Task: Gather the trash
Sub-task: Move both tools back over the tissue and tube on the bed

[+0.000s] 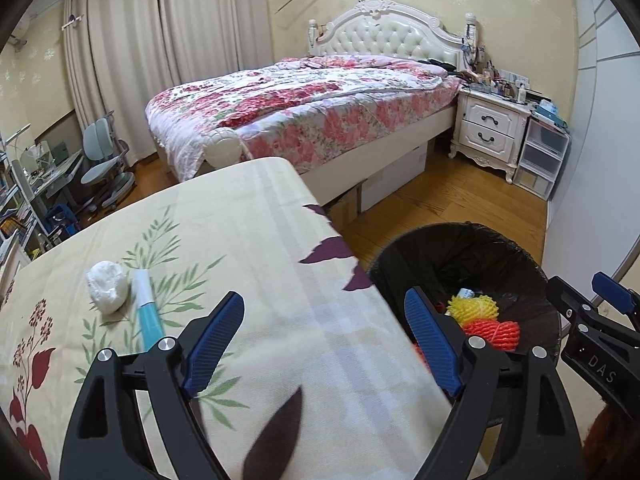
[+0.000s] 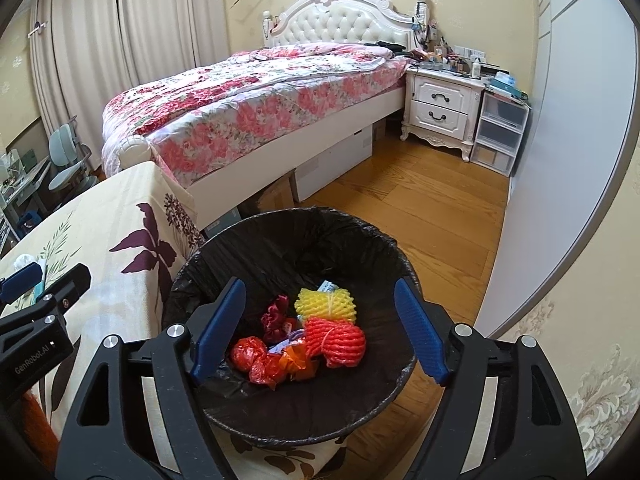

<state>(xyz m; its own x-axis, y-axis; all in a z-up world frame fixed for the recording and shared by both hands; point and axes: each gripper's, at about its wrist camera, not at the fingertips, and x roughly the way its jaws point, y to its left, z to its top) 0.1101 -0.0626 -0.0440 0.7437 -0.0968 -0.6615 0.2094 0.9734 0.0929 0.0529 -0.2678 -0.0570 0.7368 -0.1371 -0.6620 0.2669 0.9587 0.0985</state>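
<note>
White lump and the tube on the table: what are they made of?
White lump: looks like crumpled tissue or thin plastic, matte and wrinkled; hard to tell which. Tube: apparently smooth plastic, white end, teal body, slight sheen.

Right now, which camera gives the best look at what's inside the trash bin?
The right wrist view: the trash bin sits centred, open, its contents plain. The left wrist view shows it at the edge, partly behind a finger.
</note>
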